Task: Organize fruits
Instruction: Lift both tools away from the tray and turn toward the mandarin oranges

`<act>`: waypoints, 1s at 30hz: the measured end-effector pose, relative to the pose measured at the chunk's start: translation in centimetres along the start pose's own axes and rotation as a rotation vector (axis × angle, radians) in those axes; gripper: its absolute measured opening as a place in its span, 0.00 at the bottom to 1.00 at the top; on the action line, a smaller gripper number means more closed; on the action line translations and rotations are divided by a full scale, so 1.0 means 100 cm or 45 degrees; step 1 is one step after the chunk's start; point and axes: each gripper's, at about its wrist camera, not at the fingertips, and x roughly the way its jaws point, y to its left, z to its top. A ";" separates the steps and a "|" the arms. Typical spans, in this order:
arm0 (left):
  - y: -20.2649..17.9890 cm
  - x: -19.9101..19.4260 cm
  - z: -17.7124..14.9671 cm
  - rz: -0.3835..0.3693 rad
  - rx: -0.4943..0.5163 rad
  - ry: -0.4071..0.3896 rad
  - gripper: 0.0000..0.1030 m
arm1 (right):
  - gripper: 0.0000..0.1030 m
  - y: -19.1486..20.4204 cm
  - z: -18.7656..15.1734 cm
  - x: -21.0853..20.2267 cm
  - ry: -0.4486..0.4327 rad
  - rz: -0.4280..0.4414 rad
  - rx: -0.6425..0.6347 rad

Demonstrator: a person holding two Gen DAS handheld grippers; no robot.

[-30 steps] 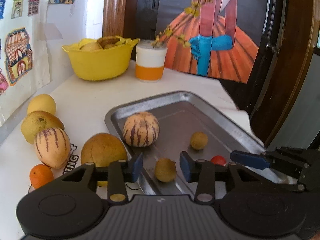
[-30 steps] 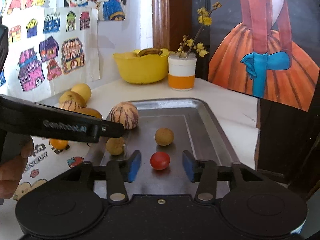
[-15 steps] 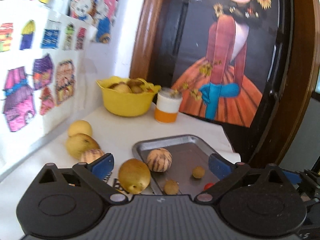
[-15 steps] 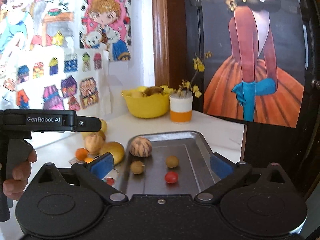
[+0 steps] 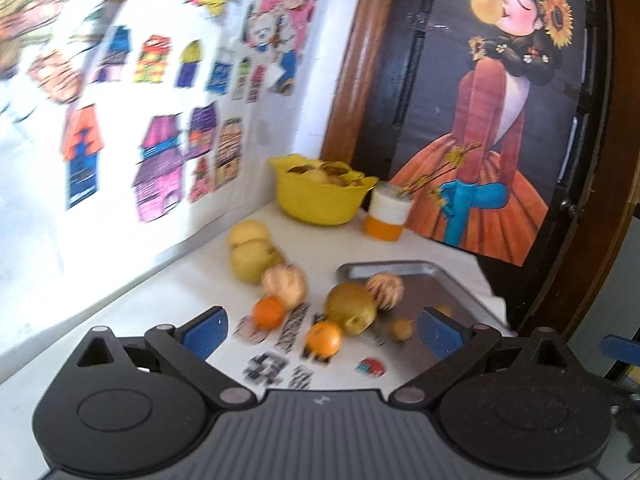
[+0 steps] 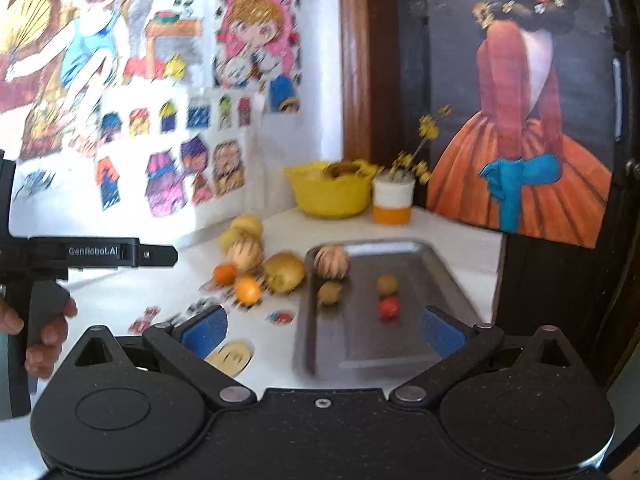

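Fruits lie beyond both grippers' spread blue fingers (image 6: 204, 326); small red round fruit (image 6: 389, 307) sits on grey metal tray (image 6: 436, 264); nothing between them.

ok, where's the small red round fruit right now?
Right wrist view: small red round fruit lies on the grey metal tray, right of centre, just below a small brown round fruit.

Metal tray (image 6: 404, 344) (four small fruits), right gripper (image 6: 322, 330) spread empty

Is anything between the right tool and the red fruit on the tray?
Nothing visible. The right tool is open and empty, and the red fruit lies alone on bare tray just ahead; the two brown fruits sit farther back.
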 end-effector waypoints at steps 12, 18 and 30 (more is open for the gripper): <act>0.071 -0.030 -0.037 0.199 -0.026 0.111 1.00 | 0.99 0.047 -0.030 0.022 0.186 0.077 -0.030; 0.094 -0.042 -0.042 0.217 -0.028 0.139 1.00 | 0.99 0.065 -0.033 0.039 0.227 0.118 -0.062; 0.094 -0.023 -0.032 0.225 0.046 0.180 1.00 | 0.99 0.073 -0.016 0.077 0.231 0.146 -0.106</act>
